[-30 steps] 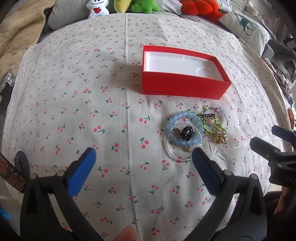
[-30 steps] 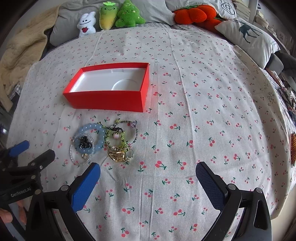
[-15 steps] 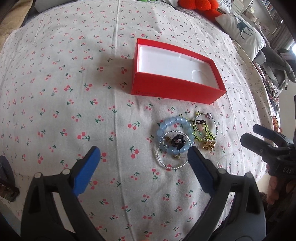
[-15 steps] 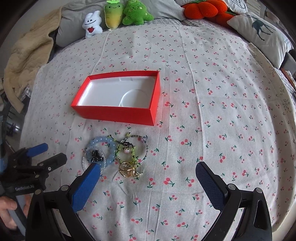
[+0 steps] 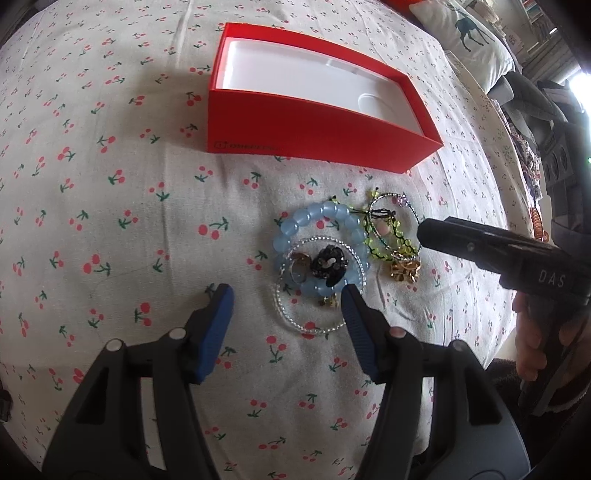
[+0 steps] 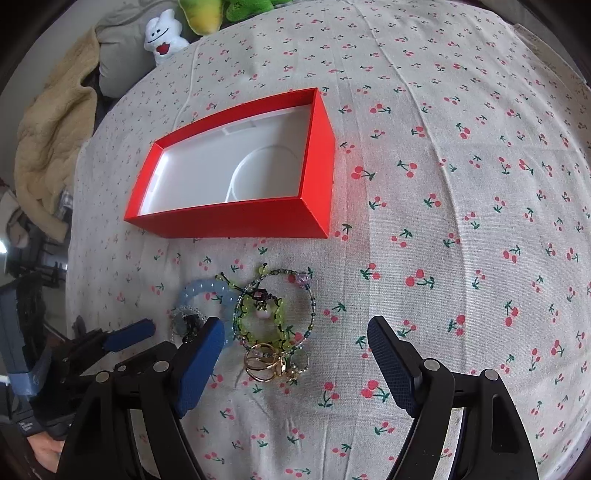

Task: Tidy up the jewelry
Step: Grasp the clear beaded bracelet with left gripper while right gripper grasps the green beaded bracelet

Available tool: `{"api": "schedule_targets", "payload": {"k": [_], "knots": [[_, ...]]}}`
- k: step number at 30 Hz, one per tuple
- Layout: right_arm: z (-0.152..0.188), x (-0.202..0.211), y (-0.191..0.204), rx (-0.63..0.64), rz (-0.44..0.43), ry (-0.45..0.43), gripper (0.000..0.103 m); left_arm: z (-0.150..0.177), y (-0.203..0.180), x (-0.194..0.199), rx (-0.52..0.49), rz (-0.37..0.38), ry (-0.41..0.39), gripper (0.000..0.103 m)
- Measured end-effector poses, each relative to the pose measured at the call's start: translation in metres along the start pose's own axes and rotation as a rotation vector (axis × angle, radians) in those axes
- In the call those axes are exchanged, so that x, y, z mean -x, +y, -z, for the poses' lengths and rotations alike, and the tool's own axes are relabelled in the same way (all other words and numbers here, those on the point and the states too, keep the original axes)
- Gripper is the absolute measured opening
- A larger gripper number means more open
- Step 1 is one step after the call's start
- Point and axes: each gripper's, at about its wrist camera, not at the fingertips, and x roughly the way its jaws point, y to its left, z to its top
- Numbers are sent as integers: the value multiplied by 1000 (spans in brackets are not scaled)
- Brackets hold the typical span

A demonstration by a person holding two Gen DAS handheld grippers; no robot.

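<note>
A pile of jewelry lies on the cherry-print cloth (image 5: pixel 110 206) in front of an open, empty red box (image 5: pixel 317 133) with a white inside. The pile has a blue bead bracelet (image 5: pixel 314 218), a clear bead ring (image 5: pixel 295 317), a black piece (image 5: pixel 328 264), a green bead bracelet (image 5: pixel 388 236) and gold rings (image 5: pixel 402 269). My left gripper (image 5: pixel 286 301) is open, low over the cloth, just before the blue bracelet. My right gripper (image 6: pixel 295 334) is open over the green bracelet (image 6: pixel 258 317) and gold rings (image 6: pixel 266 363). The red box also shows in the right wrist view (image 6: pixel 236 218).
Plush toys (image 6: pixel 164 35) and a beige blanket (image 6: pixel 51 140) sit at the bed's far left. A deer-print pillow (image 5: pixel 469 40) lies at the far right. The right gripper's black body (image 5: pixel 517 254) reaches in beside the pile.
Both grippers have moved forward and down toward the jewelry pile. The left gripper's fingers have come closer together. The jewelry and the box have not moved.
</note>
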Motion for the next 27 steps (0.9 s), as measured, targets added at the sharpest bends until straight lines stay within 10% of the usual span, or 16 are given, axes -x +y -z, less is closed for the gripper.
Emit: {"api": "schedule_targets", "payload": {"k": [10, 14, 27], "knots": [[-2, -29, 36, 99, 80, 41, 81, 8, -24, -11, -154, -87, 7, 75], [-3, -38, 48, 157, 157, 33, 58, 8, -25, -12, -172, -87, -3, 75], [0, -7, 24, 136, 110, -18, 56, 12, -46, -27, -256, -132, -51, 75]]}}
